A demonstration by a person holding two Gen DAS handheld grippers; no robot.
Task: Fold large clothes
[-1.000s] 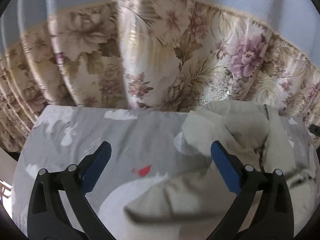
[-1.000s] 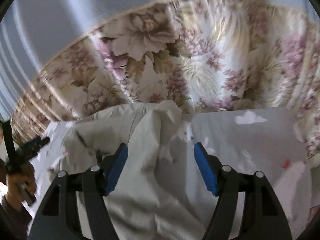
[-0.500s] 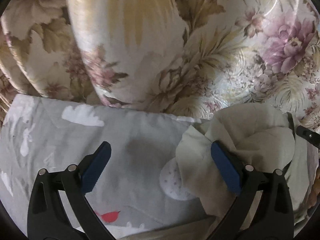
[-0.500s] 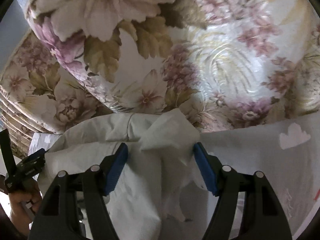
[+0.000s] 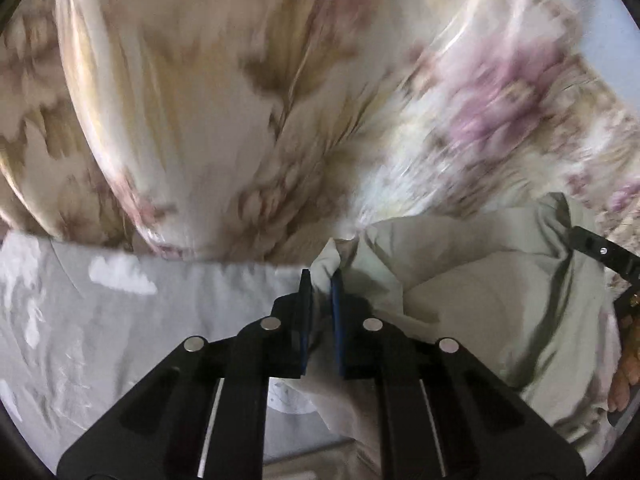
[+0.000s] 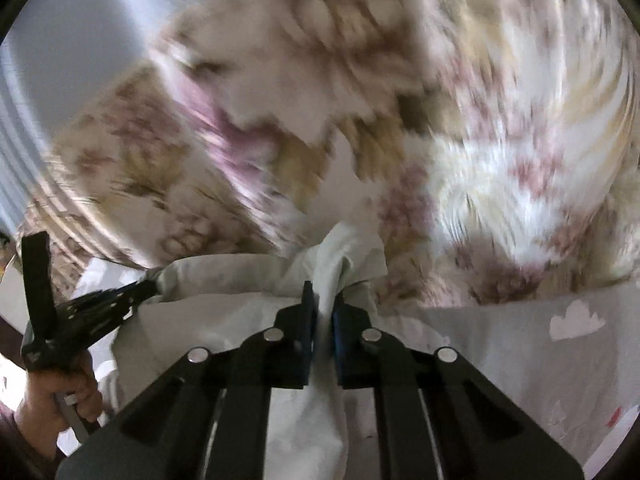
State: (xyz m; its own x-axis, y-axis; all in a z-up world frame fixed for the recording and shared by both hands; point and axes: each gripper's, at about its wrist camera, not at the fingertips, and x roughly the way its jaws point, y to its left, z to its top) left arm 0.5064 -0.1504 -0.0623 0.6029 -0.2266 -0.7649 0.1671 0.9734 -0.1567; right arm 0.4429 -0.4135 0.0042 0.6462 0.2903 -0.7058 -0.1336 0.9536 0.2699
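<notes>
A: Bunching up at the far edge of the bed point(image 5: 132, 320), lower centre to right in the left wrist view, the pale garment point(image 5: 480, 312) looks light, soft and limp, so I'd judge it will sag and crease wherever it isn't held.

B: Agreed. The left hand-held gripper point(image 5: 320, 280) is closing, with a pinched tuft of the cloth between its blue pads. In the right wrist view, centre, the right hand-held gripper point(image 6: 322, 300) is closing too, a gathered fold of fabric between its pads.

A: Better to grip at hems or corners, well apart, so the cloth spreads flat.

B: Behind it hangs a blurred floral curtain point(image 6: 440, 120), filling the upper frame.
</notes>
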